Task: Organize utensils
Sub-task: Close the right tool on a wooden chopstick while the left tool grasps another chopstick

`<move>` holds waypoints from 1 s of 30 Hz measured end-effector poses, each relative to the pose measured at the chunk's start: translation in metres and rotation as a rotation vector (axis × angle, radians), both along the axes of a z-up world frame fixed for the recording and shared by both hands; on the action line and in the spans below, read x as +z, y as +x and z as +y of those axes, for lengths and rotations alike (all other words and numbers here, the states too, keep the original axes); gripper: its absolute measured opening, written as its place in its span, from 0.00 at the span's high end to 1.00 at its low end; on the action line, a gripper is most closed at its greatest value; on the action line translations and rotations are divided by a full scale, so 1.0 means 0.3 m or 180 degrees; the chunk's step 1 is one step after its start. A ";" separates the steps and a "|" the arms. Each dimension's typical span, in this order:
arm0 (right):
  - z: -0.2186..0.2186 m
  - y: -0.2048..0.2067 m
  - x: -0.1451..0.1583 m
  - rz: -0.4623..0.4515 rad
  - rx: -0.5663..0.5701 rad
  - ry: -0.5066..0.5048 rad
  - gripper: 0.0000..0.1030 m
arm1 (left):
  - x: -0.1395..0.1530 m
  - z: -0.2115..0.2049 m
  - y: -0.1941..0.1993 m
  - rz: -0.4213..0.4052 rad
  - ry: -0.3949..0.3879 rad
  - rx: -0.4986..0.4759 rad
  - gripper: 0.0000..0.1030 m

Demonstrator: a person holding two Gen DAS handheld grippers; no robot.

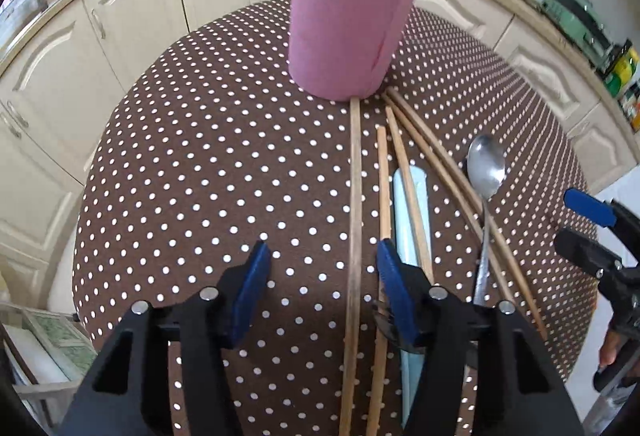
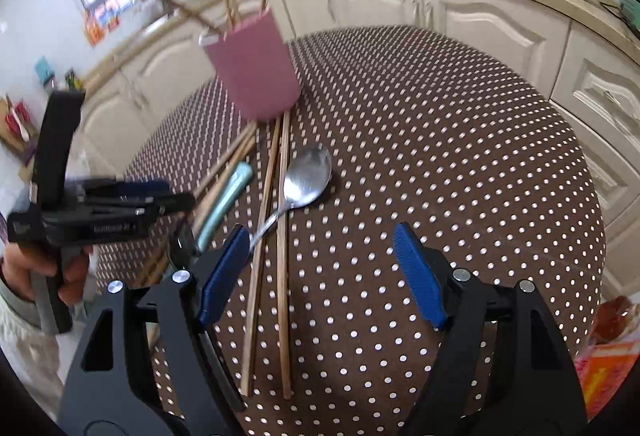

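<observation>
Jaws of our left gripper apart around one chopstick, not pinching. Right gripper jaws wide, empty. Pink cup upright on dotted tabletop.

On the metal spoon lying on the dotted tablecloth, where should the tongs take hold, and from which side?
Probably grip the metal spoon by its thin handle, just below the bowl, coming from above with the fingers either side of it. The bowl is wide and lies flat, while lower down the handle crosses chopsticks, so that upper stretch looks clearest.
</observation>
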State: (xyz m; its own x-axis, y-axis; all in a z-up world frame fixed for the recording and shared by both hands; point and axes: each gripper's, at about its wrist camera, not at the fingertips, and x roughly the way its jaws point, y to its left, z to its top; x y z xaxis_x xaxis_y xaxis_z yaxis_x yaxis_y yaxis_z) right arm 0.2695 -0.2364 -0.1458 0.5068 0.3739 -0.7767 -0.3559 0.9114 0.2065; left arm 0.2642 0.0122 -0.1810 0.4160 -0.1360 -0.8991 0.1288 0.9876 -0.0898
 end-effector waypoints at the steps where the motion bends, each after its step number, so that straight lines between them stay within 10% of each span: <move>1: 0.008 0.001 -0.004 0.0012 0.0026 -0.0049 0.28 | -0.003 -0.007 0.001 -0.0025 0.0063 -0.0012 0.50; 10: 0.111 0.022 -0.026 0.0135 0.0277 -0.0427 0.46 | -0.011 -0.037 0.033 -0.0075 0.0270 -0.0018 0.67; 18: 0.160 0.038 -0.066 0.0127 0.0238 -0.0841 0.91 | -0.009 -0.022 0.035 -0.0106 0.0230 0.0040 0.72; 30: -0.029 0.090 -0.046 0.0326 -0.0219 -0.0724 0.93 | -0.006 -0.014 0.070 -0.0058 0.0171 0.0091 0.85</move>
